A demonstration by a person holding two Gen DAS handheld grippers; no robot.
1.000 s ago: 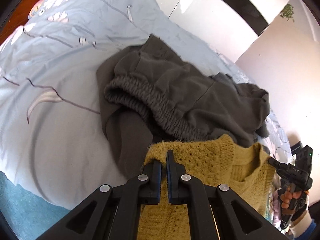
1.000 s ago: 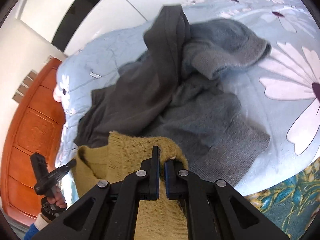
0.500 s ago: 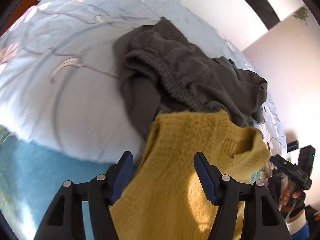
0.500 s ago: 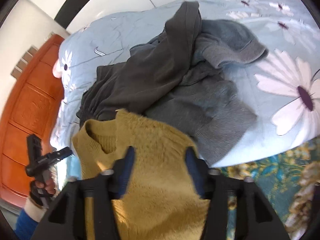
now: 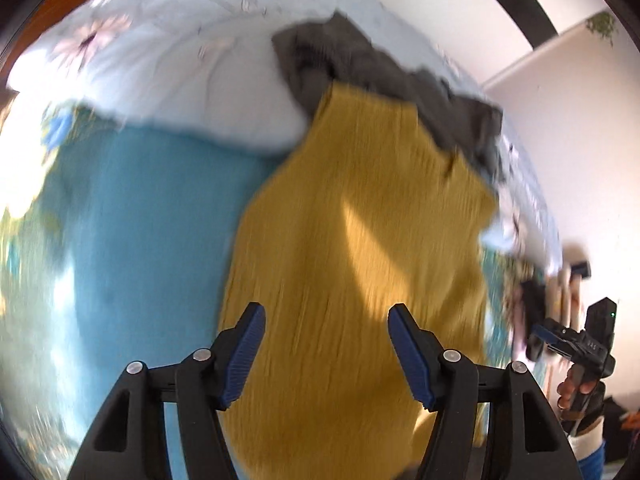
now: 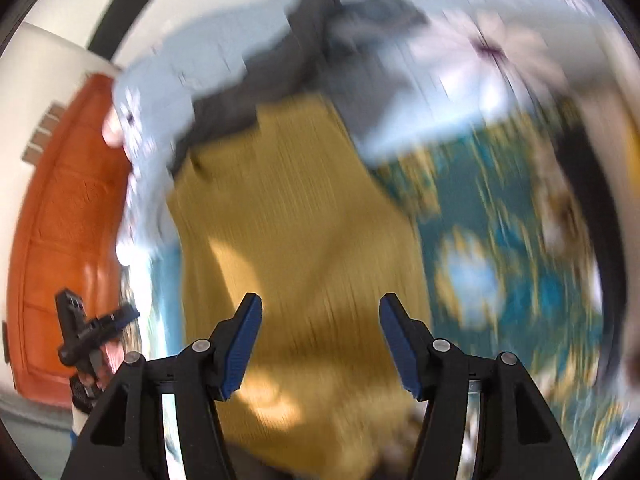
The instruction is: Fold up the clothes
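A mustard-yellow knitted sweater [image 5: 356,248] hangs over the front edge of the bed, its top against a heap of dark grey clothes [image 5: 384,76]. It also shows in the right wrist view [image 6: 296,216], below the grey heap [image 6: 320,64]. My left gripper [image 5: 326,354] is open and empty in front of the sweater's lower part. My right gripper [image 6: 320,344] is open and empty, also facing the sweater. Both views are motion-blurred.
The bed has a pale blue flowered quilt [image 5: 168,40] and a teal patterned side [image 5: 132,248]. An orange wooden door [image 6: 68,216] stands at the left of the right wrist view. Each view shows the other hand-held gripper at its edge [image 5: 580,344] [image 6: 88,328].
Both grippers let go of the yellow sweater's edge, opened wide and pulled back and down from the bed. The sweater now drapes over the bed's front.
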